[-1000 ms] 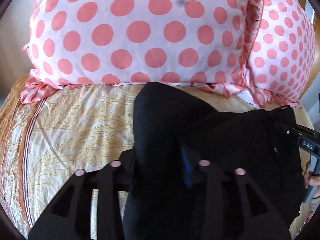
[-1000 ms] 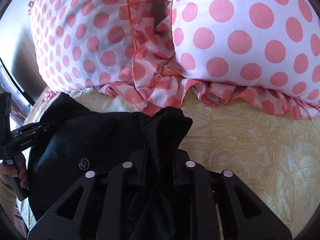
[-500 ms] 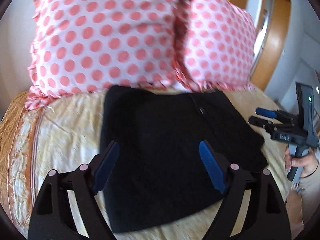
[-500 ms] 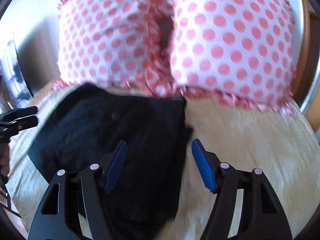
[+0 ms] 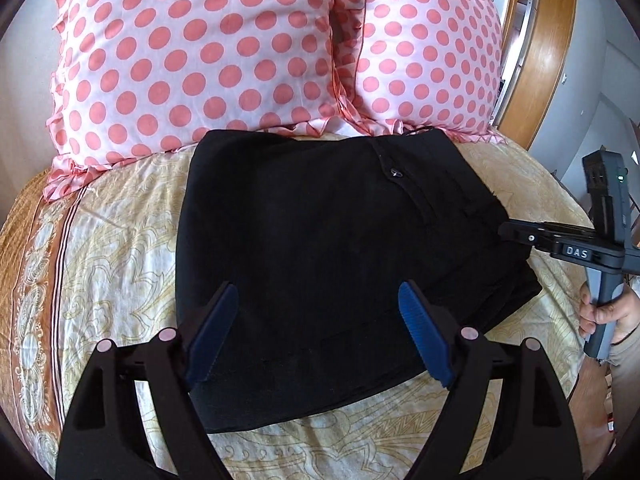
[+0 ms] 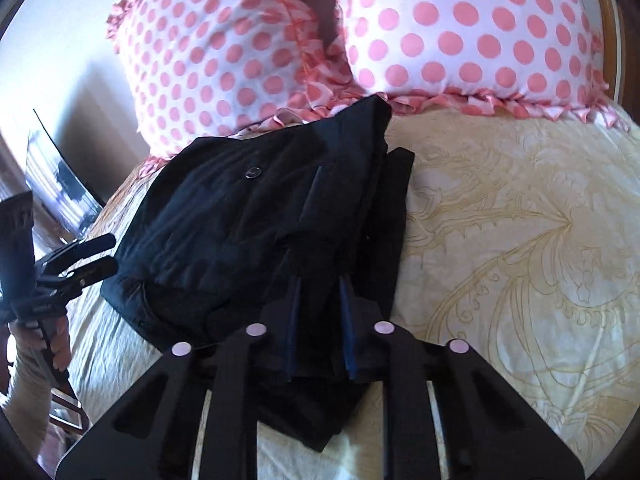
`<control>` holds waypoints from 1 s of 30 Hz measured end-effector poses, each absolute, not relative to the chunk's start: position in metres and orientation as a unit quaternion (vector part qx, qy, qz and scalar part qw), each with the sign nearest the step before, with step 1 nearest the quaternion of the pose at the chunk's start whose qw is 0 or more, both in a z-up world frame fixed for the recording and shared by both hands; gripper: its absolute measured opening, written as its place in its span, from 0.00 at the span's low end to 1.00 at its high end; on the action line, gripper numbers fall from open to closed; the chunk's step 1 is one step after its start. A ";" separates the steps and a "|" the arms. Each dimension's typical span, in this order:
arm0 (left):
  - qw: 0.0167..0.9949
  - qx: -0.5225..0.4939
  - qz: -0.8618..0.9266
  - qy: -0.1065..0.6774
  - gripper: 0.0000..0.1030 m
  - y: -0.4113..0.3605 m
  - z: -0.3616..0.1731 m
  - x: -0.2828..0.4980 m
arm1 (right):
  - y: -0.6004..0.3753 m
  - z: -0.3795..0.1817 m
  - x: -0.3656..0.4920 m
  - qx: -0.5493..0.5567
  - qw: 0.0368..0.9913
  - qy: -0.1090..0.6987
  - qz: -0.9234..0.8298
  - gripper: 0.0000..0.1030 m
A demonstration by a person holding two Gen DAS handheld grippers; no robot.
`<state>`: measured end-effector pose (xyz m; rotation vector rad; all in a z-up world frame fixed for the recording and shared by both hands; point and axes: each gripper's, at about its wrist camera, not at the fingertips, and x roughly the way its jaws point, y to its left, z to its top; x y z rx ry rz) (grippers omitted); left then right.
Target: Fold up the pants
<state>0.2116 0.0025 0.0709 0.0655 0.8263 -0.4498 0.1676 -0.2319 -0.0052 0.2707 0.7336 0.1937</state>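
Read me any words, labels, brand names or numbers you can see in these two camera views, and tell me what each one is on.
"DAS": white letters on the body of the right gripper, seen in the left wrist view.
A faint marking on the left gripper body in the right wrist view is too blurred to read.
Nothing readable on the black pants, pillows or bedsheet.

Only readable thing was "DAS" in white letters on the right gripper [image 5: 520, 235], just right of the black pants [image 5: 320, 248]. Nothing else was legible.
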 end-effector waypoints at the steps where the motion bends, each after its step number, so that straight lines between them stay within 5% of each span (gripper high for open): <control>1: 0.891 0.032 -0.217 0.399 0.80 0.003 0.070 0.211 | -0.231 -0.004 0.163 0.134 0.920 0.355 0.097 0.13; 9: 0.884 0.035 -0.223 0.408 0.82 0.008 0.066 0.210 | -0.211 -0.003 0.141 0.068 0.938 0.338 0.038 0.15; 12: 0.881 0.018 -0.240 0.407 0.86 0.011 0.068 0.209 | -0.197 0.010 0.128 0.019 0.952 0.304 0.003 0.35; 26: 0.864 0.023 -0.244 0.440 0.90 -0.009 0.052 0.204 | -0.165 0.000 0.123 0.017 0.942 0.335 0.023 0.38; 27: 0.866 0.013 -0.243 0.437 0.90 -0.004 0.057 0.201 | -0.166 0.003 0.116 0.034 0.944 0.328 0.024 0.42; 29: 0.879 0.006 -0.233 0.415 0.90 0.009 0.068 0.185 | -0.167 0.007 0.097 0.069 0.947 0.312 0.024 0.76; 30: 0.886 0.008 -0.221 0.407 0.94 0.014 0.071 0.177 | -0.165 0.006 0.088 0.079 0.948 0.307 0.023 0.80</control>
